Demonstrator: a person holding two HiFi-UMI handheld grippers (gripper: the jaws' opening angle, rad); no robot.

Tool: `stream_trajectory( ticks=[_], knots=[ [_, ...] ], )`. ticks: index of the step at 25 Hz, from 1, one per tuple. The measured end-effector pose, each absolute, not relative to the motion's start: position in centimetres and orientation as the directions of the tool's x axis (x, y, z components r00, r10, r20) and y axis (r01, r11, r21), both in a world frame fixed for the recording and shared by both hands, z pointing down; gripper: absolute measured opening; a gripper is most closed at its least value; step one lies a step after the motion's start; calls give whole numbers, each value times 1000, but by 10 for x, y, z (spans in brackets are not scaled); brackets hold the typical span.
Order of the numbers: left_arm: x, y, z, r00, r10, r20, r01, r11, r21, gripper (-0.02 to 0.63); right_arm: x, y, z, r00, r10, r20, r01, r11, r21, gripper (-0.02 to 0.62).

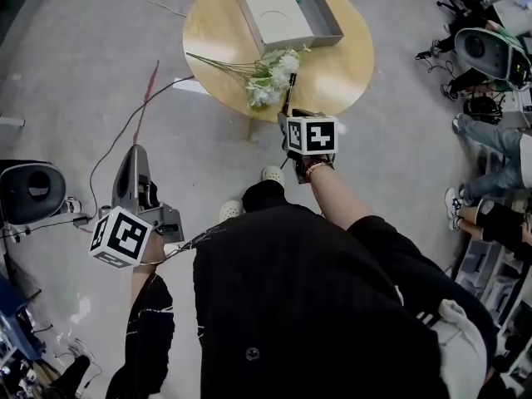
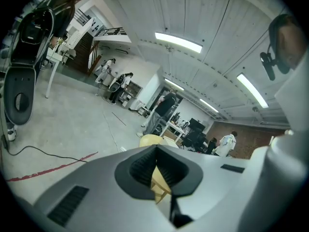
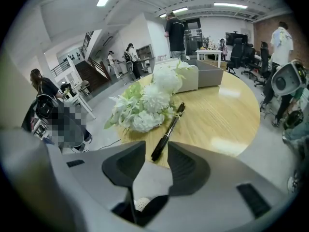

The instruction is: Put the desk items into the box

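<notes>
We hold the right gripper (image 3: 156, 142) low at the near edge of the round light-wood table (image 1: 353, 65), pointing down & fwd. Its jaws stand wide apart. The near end of the slim black pen (image 3: 168, 129) sits in the gap btw the tips, pads not pressing on it. The pen lies flat on the wood, near end right at the table rim, far end touching the bunch of white artificial flowers w/ green leaves (image 1: 270, 80). The flowers lie just left of the pen; their thin stems run off toward the table's left edge.

The grey open rectangular cardboard box (image 1: 326, 17) sits at the far side of the table, far corners close to the rim, w/ a pale lid-like tray (image 1: 270, 11) touching its left wall. Btw pen and box there's bare wood, nothing in the way. Right of the pen the tabletop is bare out to the rim too.

The left gripper (image 1: 137, 151) hangs well apart from the table, out over the grey concrete floor (image 1: 75, 73) at our left, jaw tips together, nothing btw them. Near it on the floor are a black cable (image 1: 170, 84) and a red line (image 1: 150, 86), and a dark chair (image 1: 32, 191) sits at the far left edge. On the right, seated people's legs (image 1: 489, 135) & gear crowd the floor beside the table — less room that side.
</notes>
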State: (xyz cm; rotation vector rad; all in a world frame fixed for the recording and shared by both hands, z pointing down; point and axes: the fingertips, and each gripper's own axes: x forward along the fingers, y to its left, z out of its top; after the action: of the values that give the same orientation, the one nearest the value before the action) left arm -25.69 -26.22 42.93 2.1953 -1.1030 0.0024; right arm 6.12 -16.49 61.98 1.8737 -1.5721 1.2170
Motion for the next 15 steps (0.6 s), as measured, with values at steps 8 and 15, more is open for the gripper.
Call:
stream_trajectory(
  ticks=[8, 15],
  knots=[
    [-277, -261, 429, 606, -740, 292, -733, -378, 565, 11, 64, -173, 629, 32, -533, 846, -944, -294, -150, 150],
    [-290, -263, 423, 572, -770, 282, -755, -361, 547, 11, 69, -169, 640, 82, -488, 869, -952, -296, -76, 147]
  ],
)
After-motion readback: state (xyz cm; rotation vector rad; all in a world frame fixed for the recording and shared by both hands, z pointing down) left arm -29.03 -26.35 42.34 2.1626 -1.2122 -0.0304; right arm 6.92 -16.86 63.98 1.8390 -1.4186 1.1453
